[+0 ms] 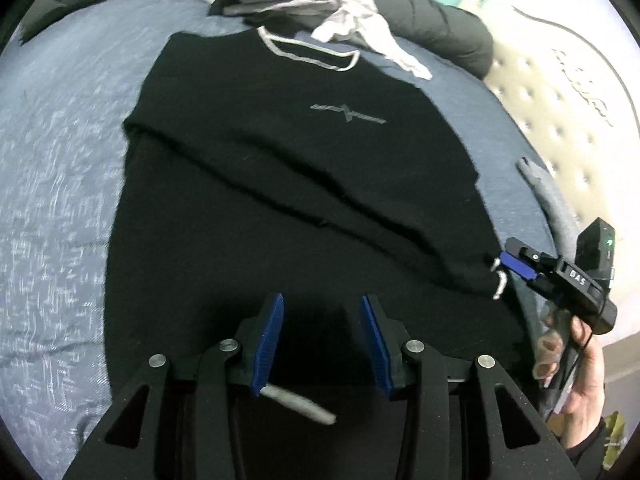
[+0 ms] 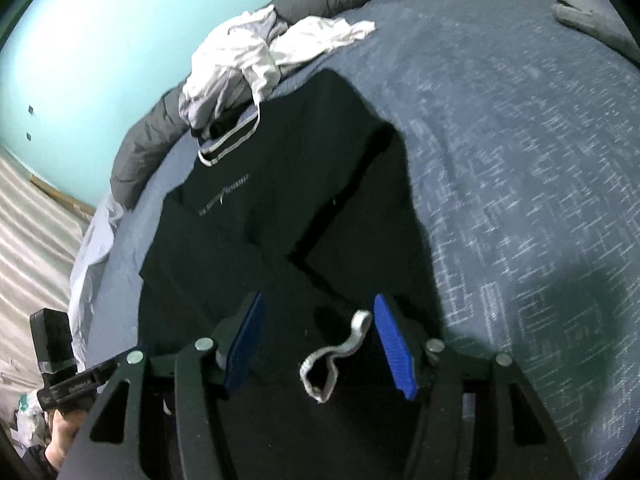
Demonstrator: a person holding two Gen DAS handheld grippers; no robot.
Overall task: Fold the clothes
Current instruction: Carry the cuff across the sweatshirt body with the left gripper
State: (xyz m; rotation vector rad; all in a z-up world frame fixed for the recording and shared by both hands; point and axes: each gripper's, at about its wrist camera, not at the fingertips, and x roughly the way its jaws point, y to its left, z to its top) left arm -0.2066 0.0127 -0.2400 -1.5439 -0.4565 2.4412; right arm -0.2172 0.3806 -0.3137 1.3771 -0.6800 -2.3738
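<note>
Blue-padded jaws of the left gripper [image 1: 322, 344] stand partly apart over the near hem of the black long-sleeved shirt with pale trim [image 1: 280, 152], gripping nothing; a pale cuff [image 1: 298, 402] lies just under them. That shirt lies flat on the blue-grey bedspread [image 1: 52, 200], its long axis running away toward the collar. Over at the shirt's right edge, the right gripper [image 2: 320, 344] hangs released, another pale cuff [image 2: 336, 354] loose between its pads and nearer than anything else.
</note>
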